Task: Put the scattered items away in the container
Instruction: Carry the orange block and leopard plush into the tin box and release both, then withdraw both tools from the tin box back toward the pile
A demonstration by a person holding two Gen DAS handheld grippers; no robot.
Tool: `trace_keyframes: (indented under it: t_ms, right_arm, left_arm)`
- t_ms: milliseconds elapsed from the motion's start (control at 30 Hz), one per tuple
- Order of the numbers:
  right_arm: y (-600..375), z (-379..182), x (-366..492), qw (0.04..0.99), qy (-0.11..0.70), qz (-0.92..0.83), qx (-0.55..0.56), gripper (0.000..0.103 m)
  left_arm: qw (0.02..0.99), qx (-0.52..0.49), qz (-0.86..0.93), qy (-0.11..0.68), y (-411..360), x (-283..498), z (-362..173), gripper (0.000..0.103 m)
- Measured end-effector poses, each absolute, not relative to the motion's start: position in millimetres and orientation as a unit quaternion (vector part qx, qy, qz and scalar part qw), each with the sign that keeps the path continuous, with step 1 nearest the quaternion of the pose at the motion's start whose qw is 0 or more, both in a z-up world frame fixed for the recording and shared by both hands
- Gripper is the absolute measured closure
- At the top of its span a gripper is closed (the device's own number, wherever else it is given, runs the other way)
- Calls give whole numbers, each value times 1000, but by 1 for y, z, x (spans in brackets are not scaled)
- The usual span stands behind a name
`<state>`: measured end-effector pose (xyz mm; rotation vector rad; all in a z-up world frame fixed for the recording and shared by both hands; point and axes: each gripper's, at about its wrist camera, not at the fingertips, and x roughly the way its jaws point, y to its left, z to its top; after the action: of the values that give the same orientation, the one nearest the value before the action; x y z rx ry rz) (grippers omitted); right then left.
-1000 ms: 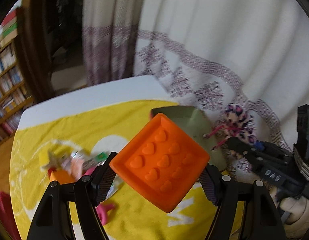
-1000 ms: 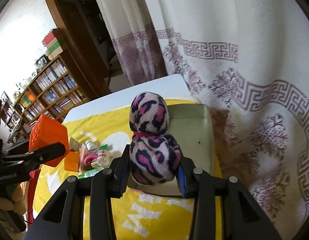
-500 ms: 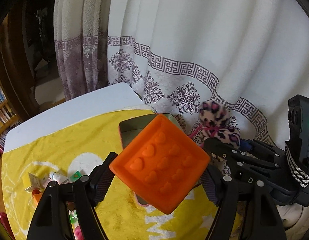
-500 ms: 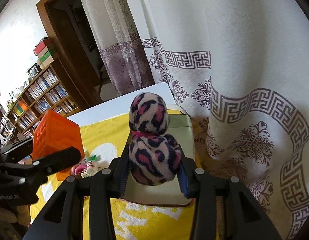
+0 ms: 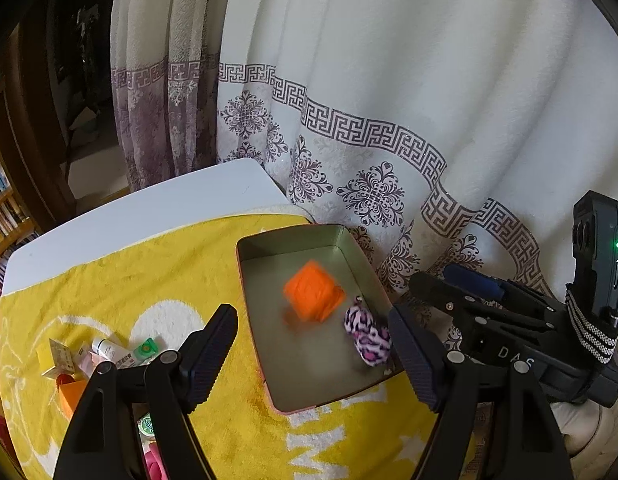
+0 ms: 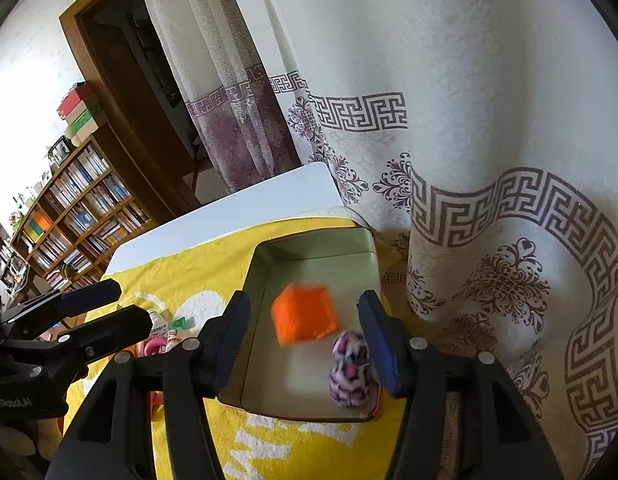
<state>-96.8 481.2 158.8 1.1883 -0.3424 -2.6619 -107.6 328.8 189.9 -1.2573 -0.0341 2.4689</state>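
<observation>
An open metal tin (image 5: pixel 251 304) (image 6: pixel 253 292) stands on the yellow towel by the curtain. Inside it an orange heart mould (image 5: pixel 313 297) (image 6: pixel 305 317), blurred with motion, is landing on the tin's floor. The pink leopard-print plush (image 5: pixel 368 339) (image 6: pixel 351 368) lies in the tin's near right corner. My left gripper (image 5: pixel 311 354) hangs open above the tin with nothing between its fingers. My right gripper (image 6: pixel 305 344) hovers over the tin, its jaws opening, the plush below them and free of the pads. The right gripper's fingers (image 5: pixel 441 294) show at the tin's right rim.
Several small items lie scattered on the yellow towel (image 5: pixel 109 280): tubes and packets (image 5: pixel 117 354), an orange cup (image 5: pixel 71 392), a pink piece (image 6: pixel 155 346). A patterned curtain (image 5: pixel 389 140) hangs right behind the tin. Bookshelves (image 6: pixel 73 216) stand far left.
Both grippers have let go: the orange mould and the leopard plush dropped from the jaws into the tin. Both grippers shifted towards the curtain side, over the tin.
</observation>
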Motion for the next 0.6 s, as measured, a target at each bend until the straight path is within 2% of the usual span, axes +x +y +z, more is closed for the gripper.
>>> trace_keyframes:
  t_ms: [433, 600]
  right_arm:
    - [474, 154, -94, 106, -123, -895, 415, 42]
    - [467, 152, -92, 110, -124, -892, 420, 38]
  left_arm:
    - [152, -458, 876, -22, 306, -102, 186, 24]
    - [134, -459, 878, -27, 294, -98, 186, 24]
